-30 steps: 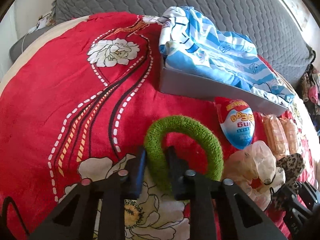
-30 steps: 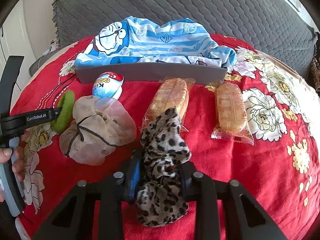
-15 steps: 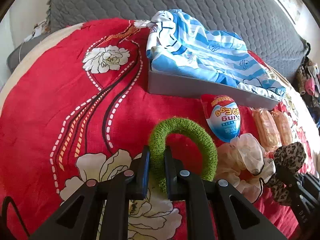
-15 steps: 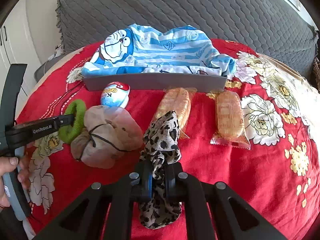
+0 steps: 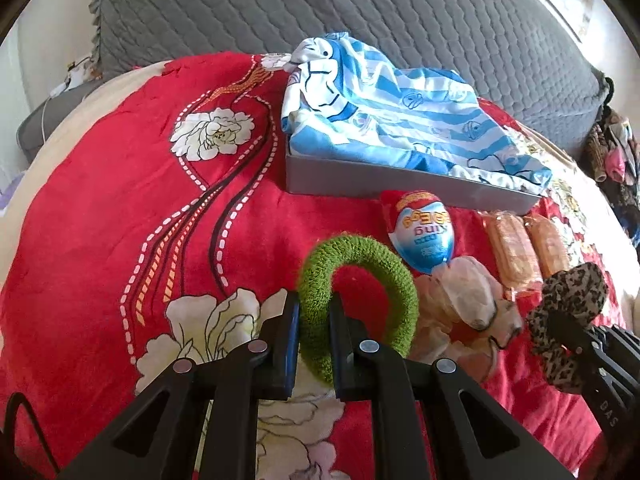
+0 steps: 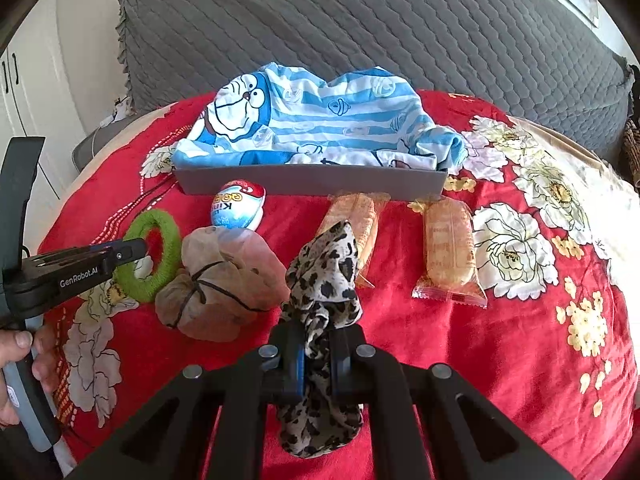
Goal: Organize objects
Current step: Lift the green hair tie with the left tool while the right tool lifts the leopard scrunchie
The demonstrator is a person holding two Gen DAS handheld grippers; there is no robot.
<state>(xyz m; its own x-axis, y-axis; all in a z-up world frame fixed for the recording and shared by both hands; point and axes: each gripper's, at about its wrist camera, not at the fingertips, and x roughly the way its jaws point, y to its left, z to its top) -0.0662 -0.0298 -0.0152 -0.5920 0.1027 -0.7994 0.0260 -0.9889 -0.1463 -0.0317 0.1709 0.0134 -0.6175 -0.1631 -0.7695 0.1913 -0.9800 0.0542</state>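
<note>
My left gripper (image 5: 314, 322) is shut on a fuzzy green hair ring (image 5: 384, 268) and holds it just above the red bedspread; the ring also shows in the right wrist view (image 6: 166, 254). My right gripper (image 6: 316, 344) is shut on a leopard-print scrunchie (image 6: 324, 276), lifted off the bed; the scrunchie shows at the right in the left wrist view (image 5: 568, 308). A beige sheer scrunchie (image 6: 224, 280) lies between them. A blue and red toy egg (image 6: 239, 206) and two wrapped snack cakes (image 6: 446, 248) lie in front of a grey tray (image 6: 312, 182).
The grey tray holds a blue striped cartoon garment (image 6: 312, 128). A grey quilted cushion (image 6: 360, 32) stands behind it. The red floral bedspread (image 6: 520, 320) stretches right. The person's hand (image 6: 16, 352) holds the left gripper's handle.
Both grippers closed on their items and lifted them: the left on the green ring, the right on the leopard scrunchie. Both views rose and pulled back a little.
</note>
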